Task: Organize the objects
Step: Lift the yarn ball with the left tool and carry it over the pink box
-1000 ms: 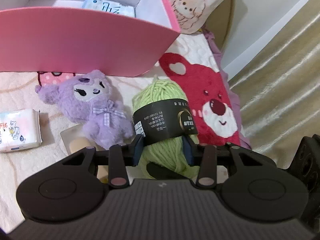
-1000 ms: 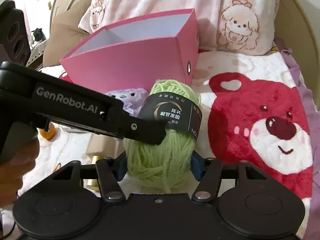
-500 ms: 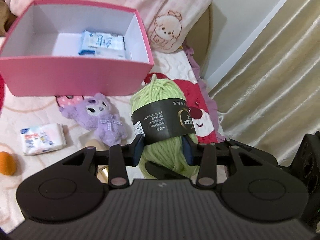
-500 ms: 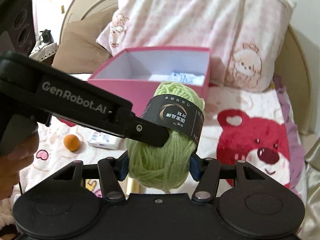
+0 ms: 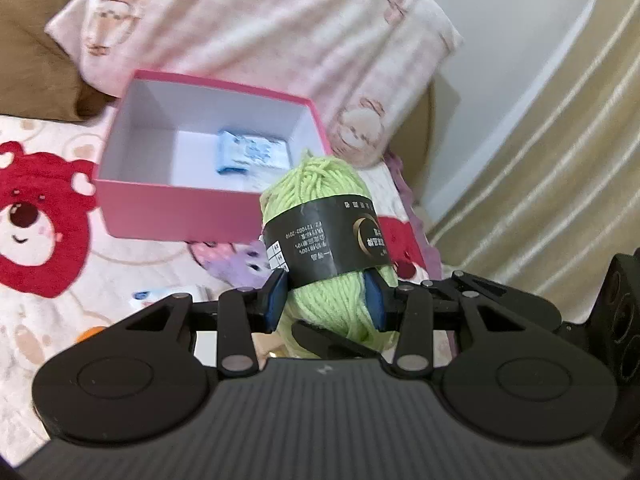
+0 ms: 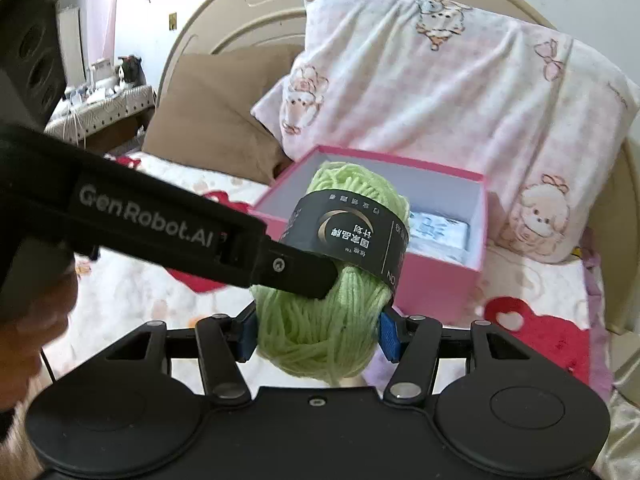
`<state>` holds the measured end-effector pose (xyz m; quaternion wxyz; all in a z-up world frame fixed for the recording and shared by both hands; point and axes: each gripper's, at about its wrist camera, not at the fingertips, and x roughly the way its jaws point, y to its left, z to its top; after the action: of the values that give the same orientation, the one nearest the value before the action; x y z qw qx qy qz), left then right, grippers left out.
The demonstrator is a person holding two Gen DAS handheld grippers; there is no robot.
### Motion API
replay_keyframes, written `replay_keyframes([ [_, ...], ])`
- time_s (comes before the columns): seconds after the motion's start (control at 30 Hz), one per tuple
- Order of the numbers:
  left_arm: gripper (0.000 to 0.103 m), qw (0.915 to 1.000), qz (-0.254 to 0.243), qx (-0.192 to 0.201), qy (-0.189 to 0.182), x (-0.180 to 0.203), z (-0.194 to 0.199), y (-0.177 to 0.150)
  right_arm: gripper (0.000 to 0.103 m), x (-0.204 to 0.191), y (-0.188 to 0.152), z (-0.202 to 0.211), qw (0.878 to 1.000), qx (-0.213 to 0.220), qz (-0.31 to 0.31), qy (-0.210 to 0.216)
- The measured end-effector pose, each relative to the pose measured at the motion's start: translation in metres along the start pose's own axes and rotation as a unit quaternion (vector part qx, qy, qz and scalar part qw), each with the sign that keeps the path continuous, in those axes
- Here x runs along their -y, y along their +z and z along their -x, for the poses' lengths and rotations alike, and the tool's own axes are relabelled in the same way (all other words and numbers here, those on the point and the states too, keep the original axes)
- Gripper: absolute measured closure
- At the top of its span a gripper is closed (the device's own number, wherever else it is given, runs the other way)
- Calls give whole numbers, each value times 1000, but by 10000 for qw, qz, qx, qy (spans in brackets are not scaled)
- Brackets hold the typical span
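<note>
The yarn ball (image 5: 326, 196) is soft, fuzzy green wool with a glossy black paper band. The pink box (image 5: 180, 212) looks like smooth matt cardboard. The blanket (image 5: 48, 280) is plush cloth.

both grippers angled downward, left gripper (image 5: 326, 294) and right gripper (image 6: 317, 332) each clamped on the same yarn ball (image 6: 320, 320)

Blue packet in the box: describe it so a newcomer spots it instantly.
Find the pink box on the bed, in front of the pink pillow. The blue packet lies flat on its white floor, at the side nearer the pillow. It is the only thing inside; the green yarn is outside, held in both claws.
</note>
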<state>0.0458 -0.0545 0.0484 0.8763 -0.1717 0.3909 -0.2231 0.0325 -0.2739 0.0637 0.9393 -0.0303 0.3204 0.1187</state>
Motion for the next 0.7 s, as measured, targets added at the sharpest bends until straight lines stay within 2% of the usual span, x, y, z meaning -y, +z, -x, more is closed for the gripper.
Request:
replay_keyframes([
  [0.3,63,9993,222,302,28,-25,23,36,41,-23,44,-10,9992,200,338,17],
  [0.43,63,9993,217,272,119,-31,18,63,41,-16,73,-24,9996,87,259,29],
  [0.53,63,9993,184,330,25,-40,15,84,41,-10,95,-33,9999,134,58,0],
  [0.7,63,9987,154,478,-41,-53,9,110,41,-6,119,-54,9995,226,235,-6],
])
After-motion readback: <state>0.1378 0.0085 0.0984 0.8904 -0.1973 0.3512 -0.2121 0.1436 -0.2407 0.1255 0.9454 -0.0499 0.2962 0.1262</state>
